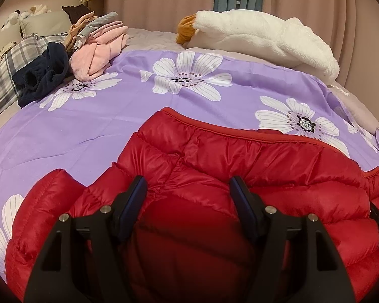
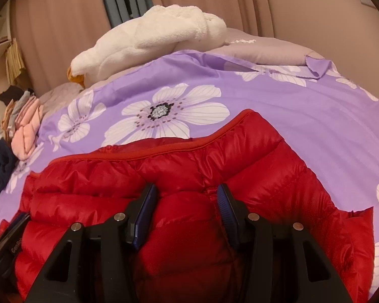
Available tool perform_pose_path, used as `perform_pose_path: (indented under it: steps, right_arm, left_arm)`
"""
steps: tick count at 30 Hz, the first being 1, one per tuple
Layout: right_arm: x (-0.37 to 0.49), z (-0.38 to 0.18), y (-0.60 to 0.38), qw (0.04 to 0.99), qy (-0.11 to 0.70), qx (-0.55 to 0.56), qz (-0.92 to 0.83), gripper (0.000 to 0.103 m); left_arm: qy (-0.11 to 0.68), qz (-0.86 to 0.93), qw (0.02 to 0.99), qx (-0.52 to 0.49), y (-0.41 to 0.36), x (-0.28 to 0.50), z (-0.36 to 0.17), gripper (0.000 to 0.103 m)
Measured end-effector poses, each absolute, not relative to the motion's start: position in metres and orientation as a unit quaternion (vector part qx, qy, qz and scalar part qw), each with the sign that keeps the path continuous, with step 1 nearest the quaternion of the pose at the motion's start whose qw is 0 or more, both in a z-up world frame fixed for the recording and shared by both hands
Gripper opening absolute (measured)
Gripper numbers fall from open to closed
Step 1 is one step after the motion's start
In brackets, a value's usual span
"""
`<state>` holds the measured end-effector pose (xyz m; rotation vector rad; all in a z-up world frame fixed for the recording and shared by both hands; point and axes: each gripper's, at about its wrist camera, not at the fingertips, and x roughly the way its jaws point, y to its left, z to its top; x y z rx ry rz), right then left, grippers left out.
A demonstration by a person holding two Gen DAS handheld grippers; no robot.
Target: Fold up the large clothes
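Note:
A red puffy down jacket [image 1: 214, 156] lies on the purple flowered sheet [image 1: 118, 126], its piped hem edge facing away from me. My left gripper [image 1: 187, 185] is pushed down into the jacket's left part, and a thick bulge of the padding fills the gap between its blue pads. In the right wrist view the same jacket [image 2: 240, 151] swells up between the pads of my right gripper [image 2: 187, 192], which squeeze a fat fold. Both grippers sit side by side on the near part of the jacket. What lies under the jacket is hidden.
A white plush goose [image 1: 265, 38] lies along the far side of the bed. A pile of pink, grey and navy clothes [image 1: 93, 50] sits at the far left beside plaid pillows [image 1: 7, 70]. Pink curtains [image 1: 164, 0] hang behind. The sheet's torn corner [image 2: 318, 68] curls at the right.

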<state>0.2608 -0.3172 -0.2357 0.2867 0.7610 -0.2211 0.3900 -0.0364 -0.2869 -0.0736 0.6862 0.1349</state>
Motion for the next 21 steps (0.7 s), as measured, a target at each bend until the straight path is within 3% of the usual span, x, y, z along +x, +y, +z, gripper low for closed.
perform_pose_path:
  steps: [21]
  right_arm:
    - [0.2603, -0.2355, -0.3180, 0.913, 0.369, 0.140, -0.108, 0.050]
  left_arm:
    - [0.336, 0.067, 0.939, -0.037, -0.0365, 0.3901, -0.2873, 0.070]
